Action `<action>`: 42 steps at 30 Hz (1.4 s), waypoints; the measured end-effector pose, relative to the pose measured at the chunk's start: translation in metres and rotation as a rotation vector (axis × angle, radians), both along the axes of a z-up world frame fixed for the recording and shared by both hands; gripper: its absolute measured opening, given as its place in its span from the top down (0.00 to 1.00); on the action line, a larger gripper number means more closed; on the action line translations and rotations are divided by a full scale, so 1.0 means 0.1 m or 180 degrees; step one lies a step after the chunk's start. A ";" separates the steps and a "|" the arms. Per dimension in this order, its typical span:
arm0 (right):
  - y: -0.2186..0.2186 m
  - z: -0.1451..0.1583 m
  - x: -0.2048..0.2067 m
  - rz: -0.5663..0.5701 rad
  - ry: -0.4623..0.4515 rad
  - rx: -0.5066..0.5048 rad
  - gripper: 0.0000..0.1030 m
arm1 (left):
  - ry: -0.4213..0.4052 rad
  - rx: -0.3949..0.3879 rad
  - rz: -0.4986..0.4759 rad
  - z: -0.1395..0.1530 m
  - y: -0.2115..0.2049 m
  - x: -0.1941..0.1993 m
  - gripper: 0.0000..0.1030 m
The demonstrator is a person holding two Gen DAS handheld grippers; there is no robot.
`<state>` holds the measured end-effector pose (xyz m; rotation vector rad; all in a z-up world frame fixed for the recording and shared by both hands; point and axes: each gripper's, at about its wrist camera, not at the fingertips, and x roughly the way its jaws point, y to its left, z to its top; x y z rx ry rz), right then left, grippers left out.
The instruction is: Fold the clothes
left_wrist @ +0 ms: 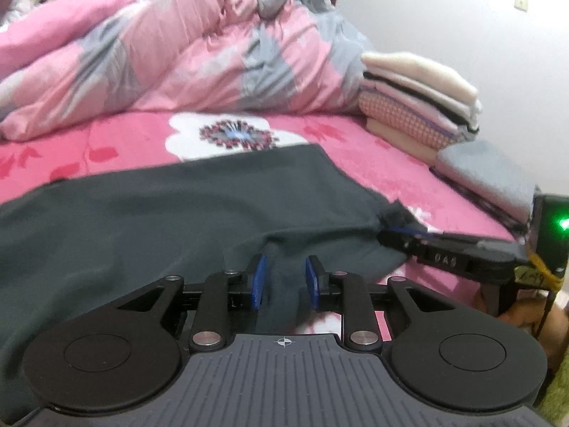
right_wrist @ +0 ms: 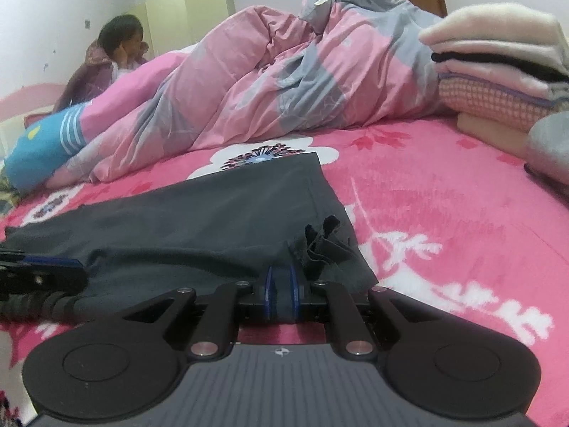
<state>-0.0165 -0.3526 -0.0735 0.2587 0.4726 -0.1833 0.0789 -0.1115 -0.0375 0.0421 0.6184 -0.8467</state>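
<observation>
- Bedroom, white walls; bed covered by a pink floral fleece sheet (right_wrist: 444, 192) that serves as the folding surface.
- One dark grey soft-knit garment (left_wrist: 160, 213) lies spread mostly flat on the sheet, near edge toward the two grippers, far edge straight near the white flower print. Looks laid out so its edges can be lifted and brought over.
- Left gripper (left_wrist: 284, 281): blue pads stand a little apart with a ridge of the grey cloth running between them; pads look close to the cloth, but I cannot tell whether they pinch it or are loose around it.
- Right gripper (right_wrist: 281, 291): pads drawn close together, clamped on a bunched bit of the garment's near right corner; cloth puckers up just beyond the tips. Judged: holding the corner so it can be carried over for a fold.
- Both grippers sit along the same near edge, well apart, which suits lifting that edge evenly.
- One stack of folded clothes (left_wrist: 419, 96) at the right of the bed: cream on top, a black layer, pale layers, pink check at the bottom; exact count unclear. One folded grey piece (left_wrist: 487, 174) beside it. Probably parked there out of the working area.
- One rumpled pink-and-grey quilt (right_wrist: 249, 82) heaped behind.
- One person (right_wrist: 121, 46) sits at the far corner, uninvolved.
</observation>
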 end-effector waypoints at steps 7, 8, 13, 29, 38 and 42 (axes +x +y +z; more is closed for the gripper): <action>-0.07 0.00 -0.02 0.0003 -0.0038 0.0189 0.89 | 0.0042 -0.0038 -0.0006 0.05 -0.23 -0.06 0.76; -0.07 0.00 -0.03 0.0002 -0.0042 0.0207 0.89 | 0.0031 -0.0027 -0.0008 0.05 -0.26 -0.07 0.76; -0.10 0.00 -0.04 0.0002 -0.0065 0.0287 0.89 | -0.0187 -0.0029 0.0141 0.18 -0.26 -0.19 0.76; -0.11 0.01 -0.09 -0.0002 -0.0114 0.0319 0.89 | 0.0138 0.0220 0.0449 -0.27 -0.38 0.15 0.76; 0.14 0.32 -0.20 0.0136 -0.0416 -0.0230 0.58 | 0.0275 0.0396 0.0582 -0.19 -0.48 0.18 0.75; 0.15 0.34 -0.11 0.0151 -0.0411 -0.0248 0.58 | 0.0191 0.0550 0.0619 -0.19 -0.55 0.13 0.75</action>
